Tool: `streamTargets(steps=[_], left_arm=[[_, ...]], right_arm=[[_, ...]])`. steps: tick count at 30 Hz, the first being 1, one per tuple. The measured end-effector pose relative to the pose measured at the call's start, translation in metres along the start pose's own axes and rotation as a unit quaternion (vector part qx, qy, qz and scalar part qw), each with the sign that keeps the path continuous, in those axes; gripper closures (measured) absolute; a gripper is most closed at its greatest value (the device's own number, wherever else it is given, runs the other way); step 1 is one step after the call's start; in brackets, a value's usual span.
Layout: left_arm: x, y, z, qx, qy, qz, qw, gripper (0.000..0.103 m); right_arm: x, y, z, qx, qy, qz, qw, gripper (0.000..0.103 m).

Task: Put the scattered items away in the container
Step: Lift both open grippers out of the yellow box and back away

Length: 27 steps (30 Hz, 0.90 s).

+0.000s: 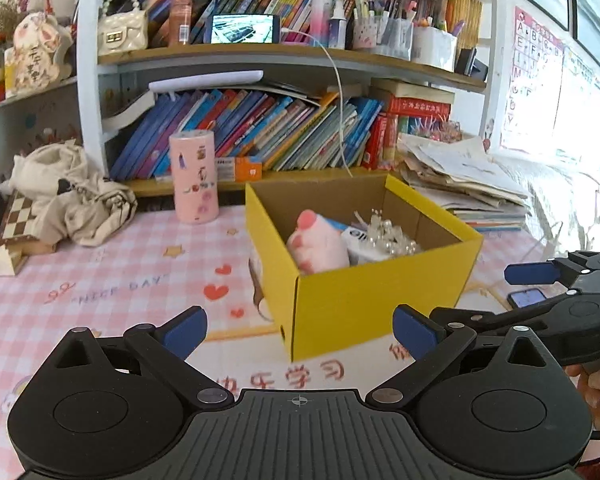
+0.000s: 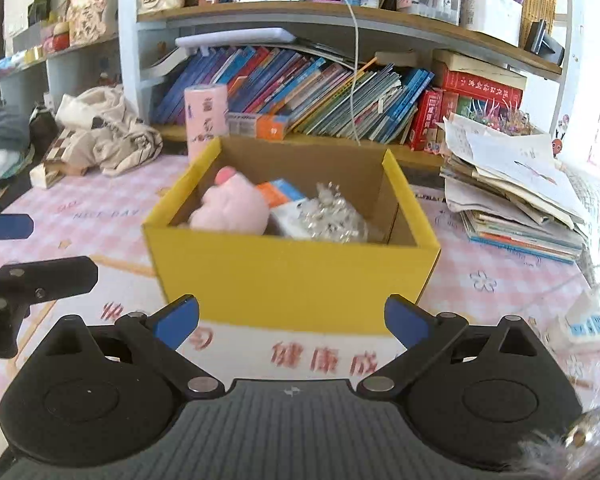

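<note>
The yellow corrugated cardboard box (image 1: 380, 292) serves as landmark; its plain brown inner walls hide the lower parts of everything inside. At the left of the box's interior lies a soft pink plush toy shaped like a paw (image 1: 318, 246), with darker pink pads; its bottom is cut off by the box's near wall. To the right of it, an orange-and-blue small carton (image 2: 282, 194) shows only one corner, and a white package (image 1: 360, 244) with dark lettering is half buried. Over that sits a glittering tangle of clear beads and pearls (image 2: 332, 216), blurred in the right wrist view, so its exact form is hard to make out.

Left of the box, a pale pink cylinder with small printed figures (image 1: 195, 176) stands upright on the pink checked tablecloth (image 1: 100, 272). Right of the box lies a sloppy stack of papers and books (image 2: 516, 192). In the right wrist view, a white packet with blue print (image 2: 588, 324) to the box's right is smeared and unreadable.

The left gripper (image 1: 300, 334), black with blue pads, is spread wide with nothing between its fingers; the box's near corner lies just beyond them. The right gripper (image 2: 292, 322) is likewise spread wide and empty, facing the box's near wall.
</note>
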State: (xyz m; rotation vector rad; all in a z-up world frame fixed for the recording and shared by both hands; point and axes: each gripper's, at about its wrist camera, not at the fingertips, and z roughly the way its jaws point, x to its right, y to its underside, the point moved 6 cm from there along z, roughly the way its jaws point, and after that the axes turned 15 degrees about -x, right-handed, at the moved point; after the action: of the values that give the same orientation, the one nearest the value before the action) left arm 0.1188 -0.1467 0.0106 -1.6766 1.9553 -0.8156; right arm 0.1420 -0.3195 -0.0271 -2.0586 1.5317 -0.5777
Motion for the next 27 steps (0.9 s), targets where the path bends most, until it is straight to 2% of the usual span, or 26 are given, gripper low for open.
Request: streamTargets(steps=[6,11,13,27], left_arm=[[-0.009,0.018,-0.012,-0.009,0.001,-0.001,1.0,0.003],[-0.019,0.04,-0.006,-0.065,-0.017,0.002,0.9977,0.002],[-0.023,0.047,-0.007,-0.073,-0.012,-0.002,0.9972,0.002],[-0.067,0.069,-0.03,-0.066,-0.03,-0.048,0.9962,0.002]], right_arm=[[-0.019,0.021,-0.008,-0.015,0.004,0.011,1.0,0.002],[-0.036,0.038,-0.005,-0.039,0.006,0.01,0.999,0.0],[-0.045,0.044,-0.002,-0.05,0.008,0.001,0.999,0.0],[-0.095,0.048,0.004,-0.074,-0.013,-0.031,0.997,0.0]])
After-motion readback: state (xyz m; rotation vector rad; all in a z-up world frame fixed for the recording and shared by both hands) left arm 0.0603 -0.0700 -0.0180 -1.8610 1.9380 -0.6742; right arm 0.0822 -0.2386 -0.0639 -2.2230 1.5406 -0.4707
